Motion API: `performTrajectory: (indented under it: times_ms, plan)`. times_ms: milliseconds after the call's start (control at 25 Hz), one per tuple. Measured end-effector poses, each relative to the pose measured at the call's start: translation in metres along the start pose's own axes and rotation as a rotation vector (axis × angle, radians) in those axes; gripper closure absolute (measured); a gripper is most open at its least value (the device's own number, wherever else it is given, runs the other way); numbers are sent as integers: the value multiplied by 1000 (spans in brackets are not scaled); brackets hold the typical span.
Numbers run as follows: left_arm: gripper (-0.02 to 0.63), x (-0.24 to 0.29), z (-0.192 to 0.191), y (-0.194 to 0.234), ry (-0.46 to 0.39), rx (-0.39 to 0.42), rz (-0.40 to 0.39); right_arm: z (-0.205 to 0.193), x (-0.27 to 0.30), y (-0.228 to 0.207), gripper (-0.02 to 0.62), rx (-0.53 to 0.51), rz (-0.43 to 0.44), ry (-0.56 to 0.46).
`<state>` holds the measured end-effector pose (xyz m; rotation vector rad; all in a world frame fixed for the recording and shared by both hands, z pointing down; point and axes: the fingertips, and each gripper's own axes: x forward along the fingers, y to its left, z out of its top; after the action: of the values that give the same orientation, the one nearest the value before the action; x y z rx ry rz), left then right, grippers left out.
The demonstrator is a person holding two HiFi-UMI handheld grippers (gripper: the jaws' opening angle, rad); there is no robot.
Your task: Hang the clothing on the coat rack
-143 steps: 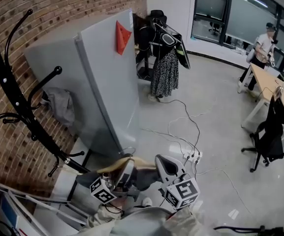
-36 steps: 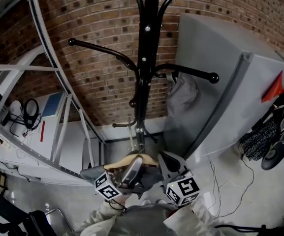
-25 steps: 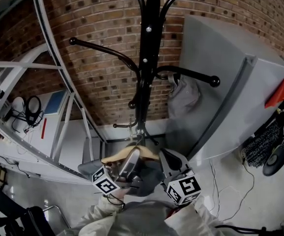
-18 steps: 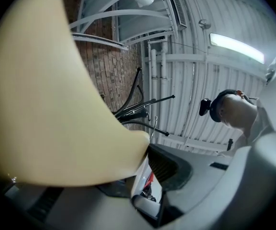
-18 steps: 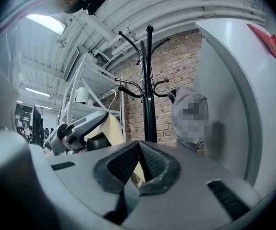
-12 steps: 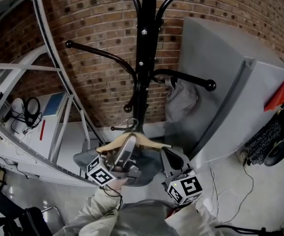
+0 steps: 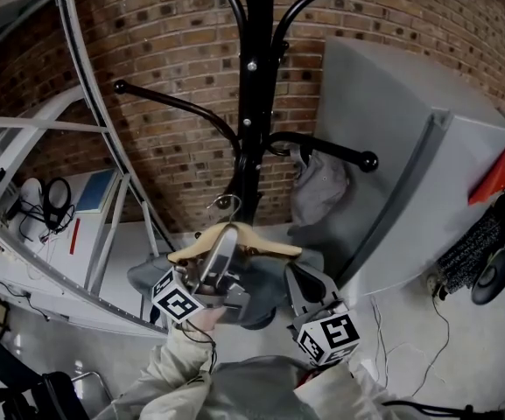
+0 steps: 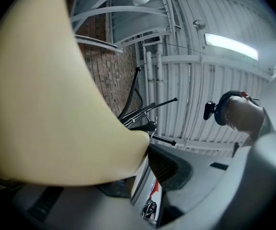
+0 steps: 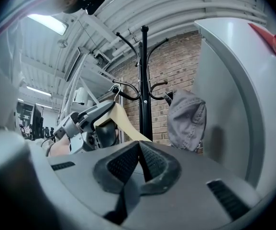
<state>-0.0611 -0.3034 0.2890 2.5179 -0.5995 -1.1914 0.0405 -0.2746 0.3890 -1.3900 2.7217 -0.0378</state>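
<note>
A red-brown brick wall (image 7: 173,51) fills the back of the room, and a tall grey cabinet (image 7: 392,173) stands against it on the right with a small red triangle (image 7: 488,178) on its side. A white metal frame (image 7: 86,103) of curved rails and struts runs across the left. Pale grey floor (image 7: 466,348) shows at the lower right, with thin cables (image 7: 390,322) trailing over it. The black coat rack (image 7: 254,103) stands before the bricks, its knob-tipped arms spreading to both sides. A light grey garment (image 7: 318,191) hangs from its right arm, close to the cabinet. Lower down, the dark grey clothing (image 7: 147,274) drapes from a wooden hanger (image 7: 270,245) in the air, just in front of the rack's pole. The hanger's metal hook (image 7: 226,204) is close beside the pole; whether it touches a peg cannot be told. The left gripper (image 7: 220,245) has its fingers clamped on the hanger's middle. The right gripper (image 7: 298,280) sits just beside the clothing, its fingers (image 9: 123,164) pressed together with nothing seen between them.
</note>
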Motion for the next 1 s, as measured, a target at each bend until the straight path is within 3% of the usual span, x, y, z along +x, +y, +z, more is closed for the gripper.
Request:
performTrajectory:
  times_ms: [1000]
  plan:
    - [494, 8, -13, 54, -17, -14, 80, -6, 12, -30, 571, 8, -3, 36]
